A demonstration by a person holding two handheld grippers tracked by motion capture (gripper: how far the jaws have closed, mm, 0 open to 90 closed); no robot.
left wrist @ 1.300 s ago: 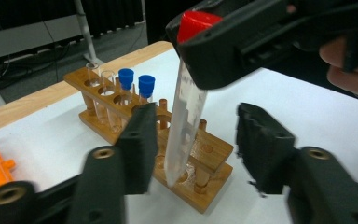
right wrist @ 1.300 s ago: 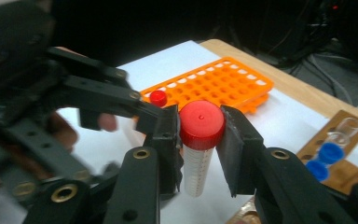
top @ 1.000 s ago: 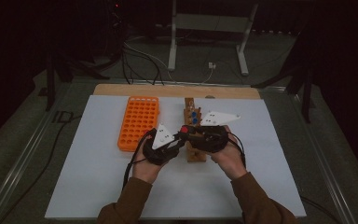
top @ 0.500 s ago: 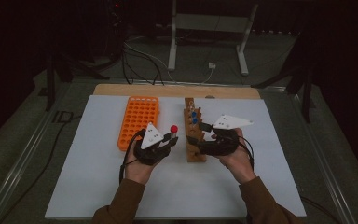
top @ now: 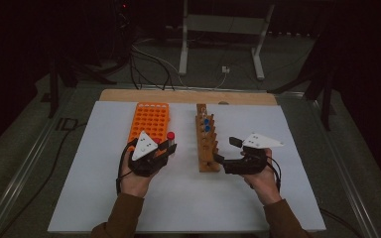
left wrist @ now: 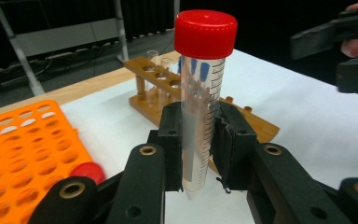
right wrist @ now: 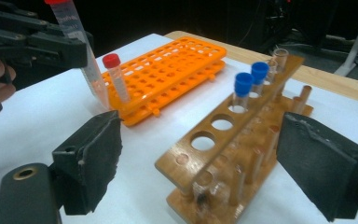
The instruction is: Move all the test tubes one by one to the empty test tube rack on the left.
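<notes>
1. The plastic rack (top: pixel 149 120) lies on the worktop (top: pixel 104 198), left of the wooden rack (top: pixel 207 144).
2. Two capped tubes (top: pixel 206 124) stand in the wooden rack.
3. One tube (right wrist: pixel 116 77) stands in the plastic rack's near corner.

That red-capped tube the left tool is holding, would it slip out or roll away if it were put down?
The red-capped tube looks like smooth, stiff clear plastic, so it may slide if the left tool loosens. Its body is round and its tip tapers to a point, so it probably can't stand alone and would roll on the white table. It appears empty, so likely light.
</notes>
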